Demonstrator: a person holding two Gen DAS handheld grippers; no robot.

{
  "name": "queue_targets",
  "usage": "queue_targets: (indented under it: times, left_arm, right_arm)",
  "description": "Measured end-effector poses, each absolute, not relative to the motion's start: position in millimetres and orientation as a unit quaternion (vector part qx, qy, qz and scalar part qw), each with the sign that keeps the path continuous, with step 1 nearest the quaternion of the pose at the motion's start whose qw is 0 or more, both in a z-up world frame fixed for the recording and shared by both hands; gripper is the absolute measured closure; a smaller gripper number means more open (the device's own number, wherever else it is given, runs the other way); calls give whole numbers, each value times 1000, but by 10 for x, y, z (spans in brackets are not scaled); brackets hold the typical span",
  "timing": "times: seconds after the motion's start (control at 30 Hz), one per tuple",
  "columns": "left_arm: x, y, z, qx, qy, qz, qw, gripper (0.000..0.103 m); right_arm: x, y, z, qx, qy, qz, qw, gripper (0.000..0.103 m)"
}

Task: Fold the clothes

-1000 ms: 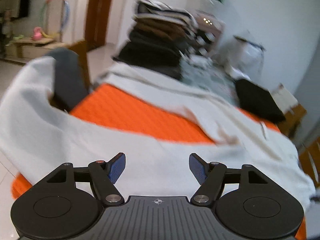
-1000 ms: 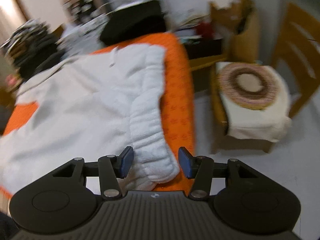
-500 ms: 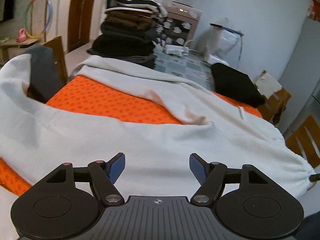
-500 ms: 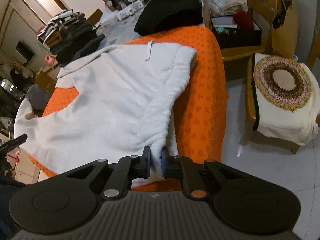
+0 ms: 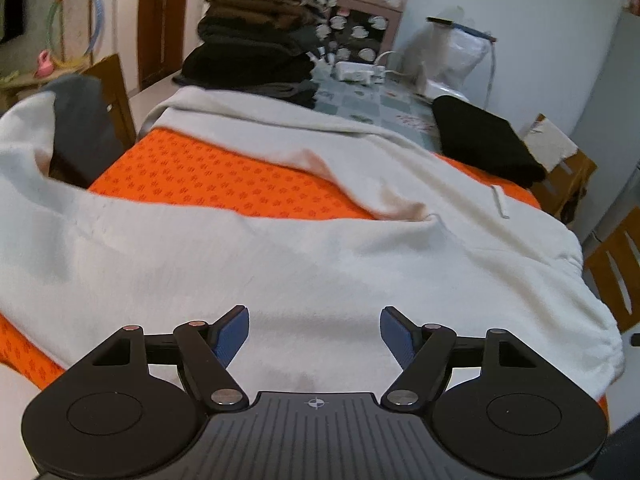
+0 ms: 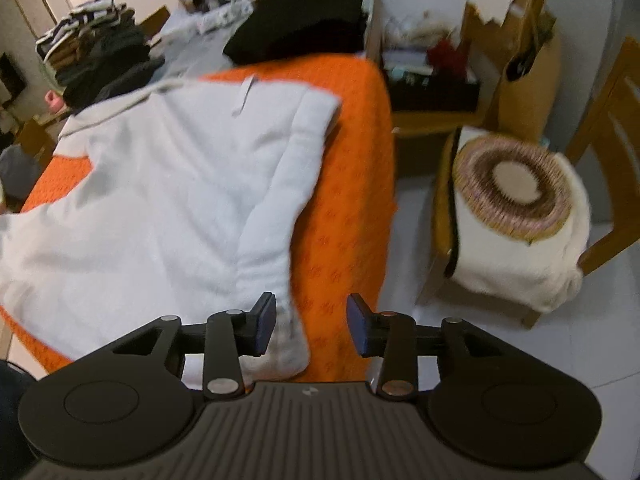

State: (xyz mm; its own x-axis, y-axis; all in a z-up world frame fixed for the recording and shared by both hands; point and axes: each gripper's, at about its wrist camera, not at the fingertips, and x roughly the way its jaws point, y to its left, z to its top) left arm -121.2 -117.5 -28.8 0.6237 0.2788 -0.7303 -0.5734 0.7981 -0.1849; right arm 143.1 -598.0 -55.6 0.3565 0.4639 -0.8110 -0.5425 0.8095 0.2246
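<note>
On the orange-covered table (image 5: pixel 224 176) we see the white sweatshirt (image 5: pixel 320 264) spread flat, long axis left to right. Our left gripper (image 5: pixel 314 334) hovers spread over its body; our right gripper (image 6: pixel 311 326), also spread, sits nearer, beside the hem corner (image 6: pixel 286 344).

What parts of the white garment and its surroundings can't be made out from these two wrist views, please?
- White garment: its near edge is hidden behind the open left gripper in the left wrist view.
- Its hem corner is partly covered by the open right gripper in the right wrist view.
- Stack of folded clothes: motion-blurred in the right wrist view; single items unreadable.
- Orange cover: what lies beneath is hidden.
</note>
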Motion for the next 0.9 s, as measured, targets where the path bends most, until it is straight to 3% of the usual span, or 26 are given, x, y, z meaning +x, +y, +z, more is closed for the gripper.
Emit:
queue_targets:
  times: [0.4,0.63,0.9]
  left_arm:
    - [-872,-1167,-356,-158,363,162,904,27]
    - [-999,-1388,-434,-129,390,112,905,27]
    - [-1215,-1561,-577,-104,425,92,894,26]
  right_arm:
    - [1277,-5903,-475,-71,431,343,832,58]
    - [898,-5715,-380,-191,356,482,778,59]
    - [571,-5322,-690,-377,306,560,671,58]
